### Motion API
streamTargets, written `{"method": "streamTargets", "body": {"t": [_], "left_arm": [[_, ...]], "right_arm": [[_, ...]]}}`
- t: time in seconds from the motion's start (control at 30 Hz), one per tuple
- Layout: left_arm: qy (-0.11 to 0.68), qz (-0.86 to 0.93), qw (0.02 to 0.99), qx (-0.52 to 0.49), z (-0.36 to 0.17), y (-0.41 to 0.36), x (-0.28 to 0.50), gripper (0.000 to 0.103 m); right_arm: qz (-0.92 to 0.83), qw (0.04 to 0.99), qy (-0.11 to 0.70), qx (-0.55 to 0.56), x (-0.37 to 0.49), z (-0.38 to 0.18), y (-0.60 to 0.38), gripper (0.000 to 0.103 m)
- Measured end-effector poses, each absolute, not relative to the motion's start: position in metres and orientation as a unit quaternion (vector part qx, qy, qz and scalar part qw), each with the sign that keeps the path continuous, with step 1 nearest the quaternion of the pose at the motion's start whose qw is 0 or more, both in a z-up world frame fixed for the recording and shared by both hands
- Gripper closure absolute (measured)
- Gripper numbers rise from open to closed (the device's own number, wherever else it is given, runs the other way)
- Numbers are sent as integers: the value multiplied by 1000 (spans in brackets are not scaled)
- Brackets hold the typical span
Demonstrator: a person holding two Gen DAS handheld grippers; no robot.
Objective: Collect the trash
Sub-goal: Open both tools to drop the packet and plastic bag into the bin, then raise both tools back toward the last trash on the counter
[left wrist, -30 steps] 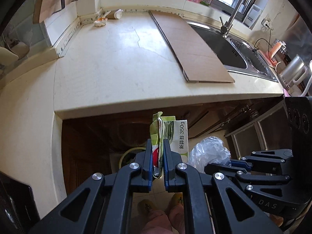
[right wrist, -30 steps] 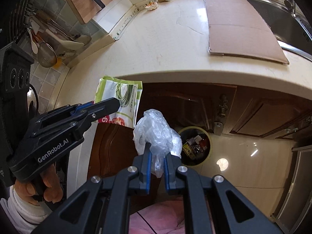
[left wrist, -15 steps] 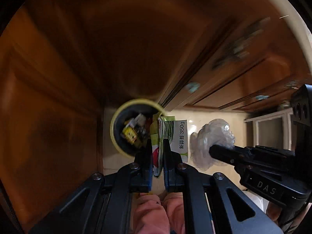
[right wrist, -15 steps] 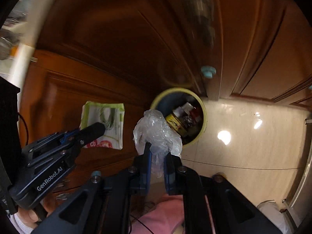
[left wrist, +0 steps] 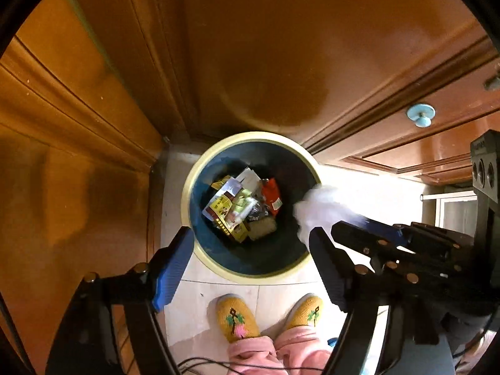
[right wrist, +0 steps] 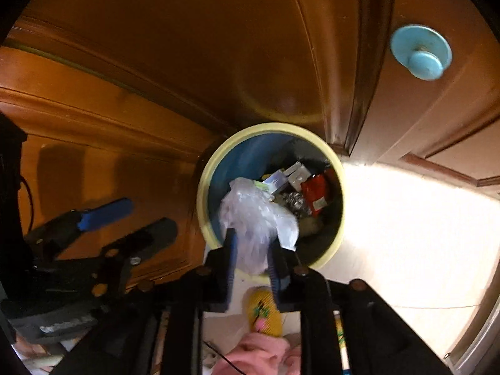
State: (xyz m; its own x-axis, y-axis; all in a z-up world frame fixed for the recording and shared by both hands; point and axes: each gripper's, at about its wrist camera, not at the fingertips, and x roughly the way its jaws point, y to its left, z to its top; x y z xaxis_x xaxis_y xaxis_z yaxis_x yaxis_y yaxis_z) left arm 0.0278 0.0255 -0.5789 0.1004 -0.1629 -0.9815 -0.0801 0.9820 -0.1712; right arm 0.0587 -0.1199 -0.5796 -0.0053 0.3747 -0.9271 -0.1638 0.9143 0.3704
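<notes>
My left claw (left wrist: 250, 251) points down over the bin (left wrist: 187, 206), its jaws opening wide with nothing between them; the bin's mouth sits framed just ahead of my fingertips. Inside lie boxes and wrappers (left wrist: 240, 206), a red packet among them. To the right, my right claw (right wrist: 251, 253) is also above the bin's near rim, its jaws opening, the crumpled plastic bag (right wrist: 254, 215) between the pads, which seem to touch its sides. The bag bulges forward over the bin's mouth. Below both claws stand my yellow slippers (left wrist: 237, 317) on the tile floor (left wrist: 359, 184). Wooden cabinet doors (left wrist: 250, 47) rise beyond the bin.
</notes>
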Motion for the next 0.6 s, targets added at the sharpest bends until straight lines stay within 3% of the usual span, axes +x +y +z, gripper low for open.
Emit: {"method": "streamTargets", "body": {"t": [0.1,0.3,0.43,0.6], "left_arm": [[667,-33,739,-88,-578,29,28,24],[659,-27,747,-87,-547,29,26,20],[639,-25,761,-109,-488,29,24,9],[613,-42,783,-100,-398,14,23,9]], "right_arm": [[189,701,682,89,62,-580,-122,73],[192,696,684,108,57,-546,-128,72],[200,698,678,112,45,-500,-136,72],[210,710,663,111,28,-411,-149,72]]}}
